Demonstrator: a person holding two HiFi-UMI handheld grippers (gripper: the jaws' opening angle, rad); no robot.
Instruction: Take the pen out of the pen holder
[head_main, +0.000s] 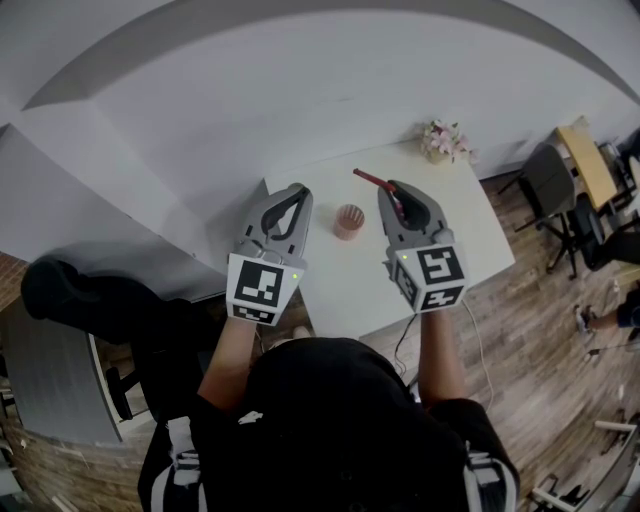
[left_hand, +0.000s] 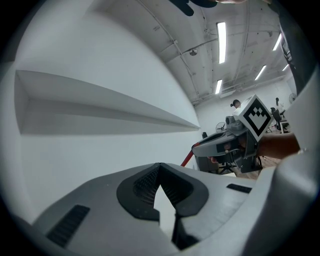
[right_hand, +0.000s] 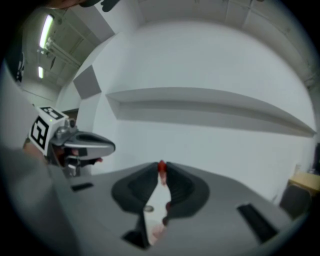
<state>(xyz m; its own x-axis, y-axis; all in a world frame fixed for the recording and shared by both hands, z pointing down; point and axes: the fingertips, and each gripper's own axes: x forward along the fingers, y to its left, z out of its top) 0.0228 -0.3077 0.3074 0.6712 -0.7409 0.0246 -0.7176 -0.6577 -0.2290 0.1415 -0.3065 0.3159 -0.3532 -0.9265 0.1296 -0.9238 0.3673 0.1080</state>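
1. At the far left of the head view, a dark bulky shape (head_main: 85, 300) lies below the white wall ledge. It may be a chair or cloth, but the view is too dim to tell.
2. The left gripper (head_main: 298, 190) is held level over the left edge of the white table (head_main: 470, 225). Its jaws are pressed together at the tips with nothing between them. Its own view shows only bare wall and the ledge ahead.
3. The pen holder (head_main: 349, 221), a small pinkish cup, stands upright on the table between the two grippers, just nearer the person than their tips. Nothing covers it from above.
4. The right gripper (head_main: 392, 188) pinches the red pen (head_main: 370, 179) at the jaw tips. The pen sticks out to the left of the jaws. It is beyond the holder and to its right, and clear of its rim. In the right gripper view, the red end shows right where the jaws meet.
5. A small pot of flowers (head_main: 445, 141) sits at the table's far right corner, well apart from both grippers.
6. Farther right, dark office chairs (head_main: 553, 185) and a yellow desk (head_main: 590, 158) stand on the wooden floor (head_main: 540, 330).
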